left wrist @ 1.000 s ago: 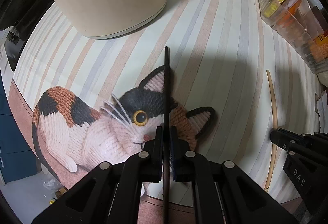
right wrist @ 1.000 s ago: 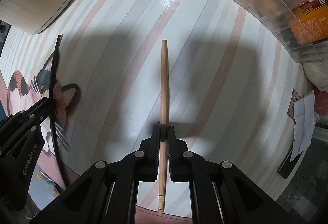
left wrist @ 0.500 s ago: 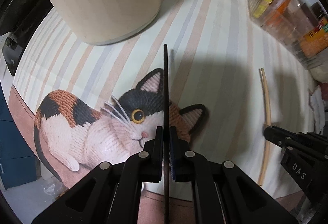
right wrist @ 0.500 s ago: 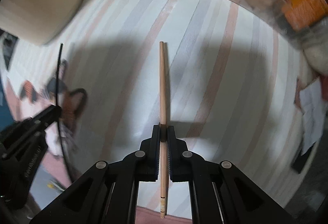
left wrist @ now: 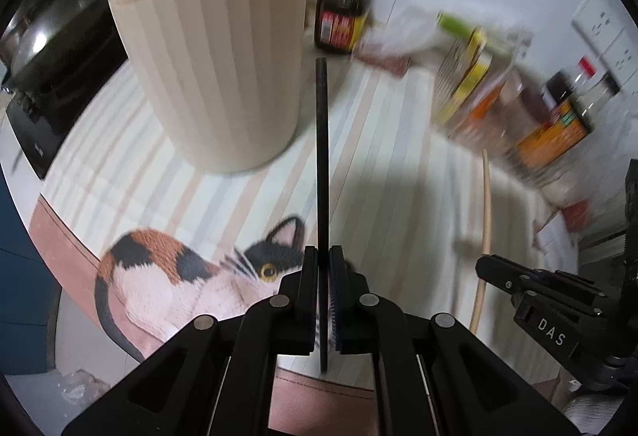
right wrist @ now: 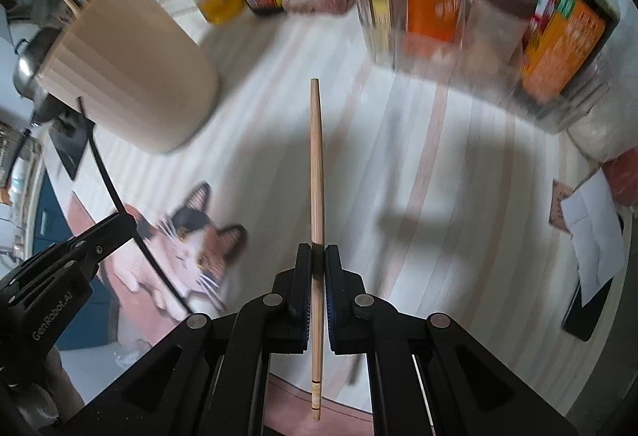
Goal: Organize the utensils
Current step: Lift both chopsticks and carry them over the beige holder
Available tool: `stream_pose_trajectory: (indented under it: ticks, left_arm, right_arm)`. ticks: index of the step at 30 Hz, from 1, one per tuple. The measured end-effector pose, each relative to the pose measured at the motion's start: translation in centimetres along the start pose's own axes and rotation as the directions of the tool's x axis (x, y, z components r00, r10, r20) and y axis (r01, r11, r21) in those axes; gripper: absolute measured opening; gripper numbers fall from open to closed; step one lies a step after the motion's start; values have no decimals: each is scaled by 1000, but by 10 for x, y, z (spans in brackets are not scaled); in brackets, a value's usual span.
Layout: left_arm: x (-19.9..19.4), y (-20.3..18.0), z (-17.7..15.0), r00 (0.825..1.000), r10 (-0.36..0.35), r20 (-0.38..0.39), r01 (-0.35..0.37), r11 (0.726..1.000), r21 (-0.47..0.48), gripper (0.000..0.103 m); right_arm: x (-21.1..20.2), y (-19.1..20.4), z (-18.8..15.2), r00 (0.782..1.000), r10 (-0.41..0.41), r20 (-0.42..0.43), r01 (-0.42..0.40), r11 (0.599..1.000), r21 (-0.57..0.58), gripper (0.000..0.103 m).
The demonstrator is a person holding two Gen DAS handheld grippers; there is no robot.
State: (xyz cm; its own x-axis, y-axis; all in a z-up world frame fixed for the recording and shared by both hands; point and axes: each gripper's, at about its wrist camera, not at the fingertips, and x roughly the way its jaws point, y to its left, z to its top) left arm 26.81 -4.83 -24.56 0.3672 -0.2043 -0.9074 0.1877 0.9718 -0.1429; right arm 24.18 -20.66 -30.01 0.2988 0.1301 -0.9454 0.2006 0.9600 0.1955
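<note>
Black chopstick [left wrist: 321, 164] clamped in left gripper [left wrist: 323, 264], wooden chopstick [right wrist: 316, 172] pinched in right gripper [right wrist: 315, 260]. Both now lifted clear of striped mat [left wrist: 375, 172], higher than before. Beige utensil holder [left wrist: 215, 69] just ahead.

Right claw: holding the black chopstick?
No, the right claw is shut on the wooden chopstick; the black chopstick is in the left claw.

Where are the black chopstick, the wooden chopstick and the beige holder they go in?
black chopstick [left wrist: 321, 164], left wrist view, middle of its shaft
wooden chopstick [right wrist: 316, 164], right wrist view, middle of its shaft
beige holder [left wrist: 223, 69], left wrist view, its ribbed side wall
</note>
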Motion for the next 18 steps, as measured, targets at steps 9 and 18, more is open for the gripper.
stream_pose_trajectory:
  ticks: [9,18]
  left_arm:
    - [-56,-12,42,981,-23,192,20,1000,17,3]
    - [-115,-17,93,939,-61,338,56,998,25,3]
  right_arm:
    - [-64,18,39,978,50,203,-43,998,-35,6]
    - [-136,36,97,914,106,393,-87,994,-65,6]
